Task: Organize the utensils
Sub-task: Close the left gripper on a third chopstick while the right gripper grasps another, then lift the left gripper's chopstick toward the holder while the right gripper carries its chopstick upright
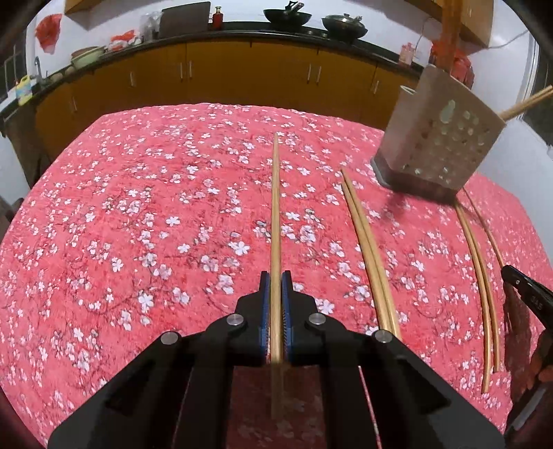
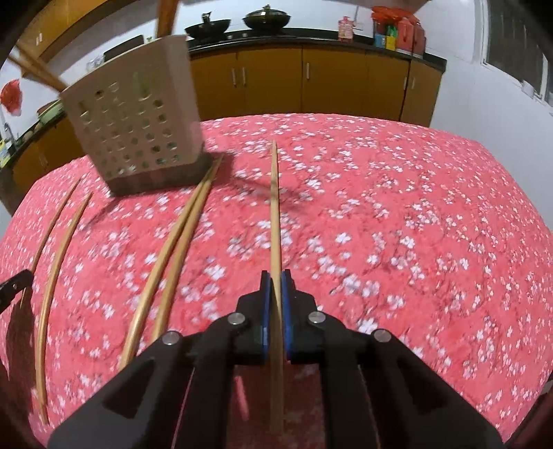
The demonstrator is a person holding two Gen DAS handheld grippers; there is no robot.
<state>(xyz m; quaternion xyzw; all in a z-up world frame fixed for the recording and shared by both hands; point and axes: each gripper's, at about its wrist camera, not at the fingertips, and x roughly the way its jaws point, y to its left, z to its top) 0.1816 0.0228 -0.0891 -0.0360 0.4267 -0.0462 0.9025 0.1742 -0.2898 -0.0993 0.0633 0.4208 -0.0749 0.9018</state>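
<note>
My left gripper (image 1: 275, 276) is shut on a wooden chopstick (image 1: 275, 207) that points forward above the table. My right gripper (image 2: 275, 275) is shut on another wooden chopstick (image 2: 274, 207), also pointing forward. A beige perforated utensil holder (image 1: 439, 138) stands at the far right of the table in the left wrist view and at the far left in the right wrist view (image 2: 134, 127); chopsticks stick out of its top. A pair of chopsticks (image 1: 369, 252) lies on the cloth right of the left gripper. Another pair (image 1: 480, 269) lies further right, also in the right wrist view (image 2: 172, 252).
The table wears a red cloth with white blossoms (image 1: 138, 224). Behind it runs a counter with yellow cabinets (image 1: 224, 72) and black woks (image 1: 287, 15). The right gripper's edge (image 1: 525, 293) shows at the right of the left wrist view.
</note>
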